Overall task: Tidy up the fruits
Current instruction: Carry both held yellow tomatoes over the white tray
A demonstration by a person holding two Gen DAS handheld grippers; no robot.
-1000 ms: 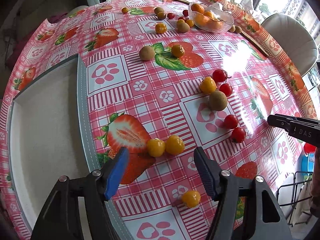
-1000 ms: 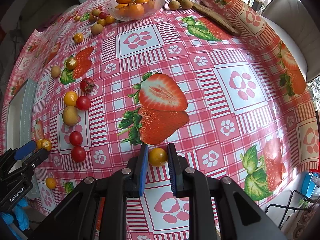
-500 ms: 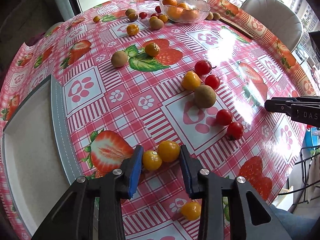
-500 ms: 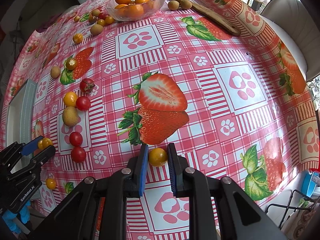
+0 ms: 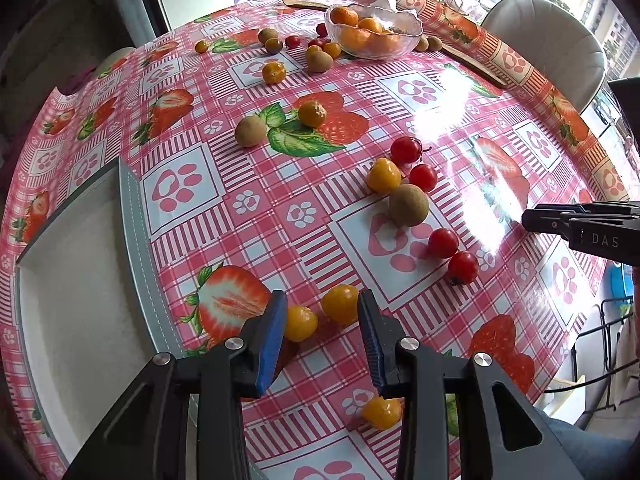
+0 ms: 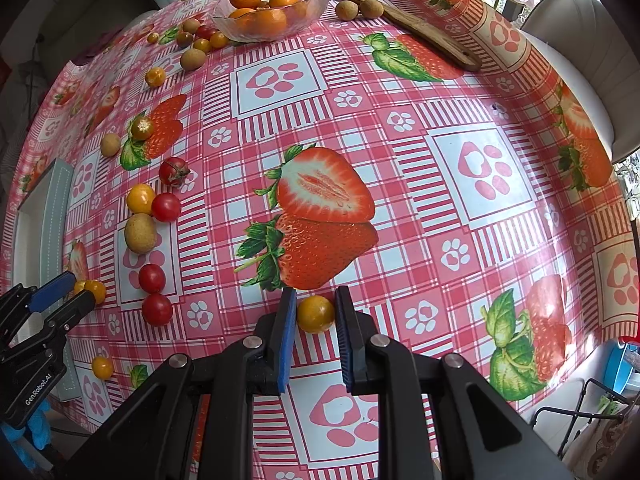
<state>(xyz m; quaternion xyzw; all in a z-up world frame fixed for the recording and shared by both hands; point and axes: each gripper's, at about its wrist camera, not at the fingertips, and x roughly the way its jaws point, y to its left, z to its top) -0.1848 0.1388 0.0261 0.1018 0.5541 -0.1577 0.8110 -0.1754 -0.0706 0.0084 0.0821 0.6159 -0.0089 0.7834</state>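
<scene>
My left gripper (image 5: 322, 326) is open low over the table, its blue pads on either side of two yellow tomatoes (image 5: 300, 323) (image 5: 341, 304). My right gripper (image 6: 316, 316) is narrowly open around a yellow tomato (image 6: 315, 313) that rests on the tablecloth; I cannot tell whether the pads touch it. Red tomatoes (image 5: 443, 243), a kiwi (image 5: 409, 205) and another yellow tomato (image 5: 383, 175) lie in a line mid-table. A further yellow tomato (image 5: 382, 412) lies under the left gripper's right finger. The left gripper also shows in the right wrist view (image 6: 66, 292).
A grey-rimmed white tray (image 5: 136, 240) sits at the left. A glass bowl of oranges (image 5: 374, 30) stands at the far side with several small fruits around it. A wooden board (image 6: 424, 40) and a white chair (image 5: 552, 48) are at the far right.
My left gripper moved forward and down over the two yellow tomatoes, and its jaws narrowed around them. The right gripper has not moved.
</scene>
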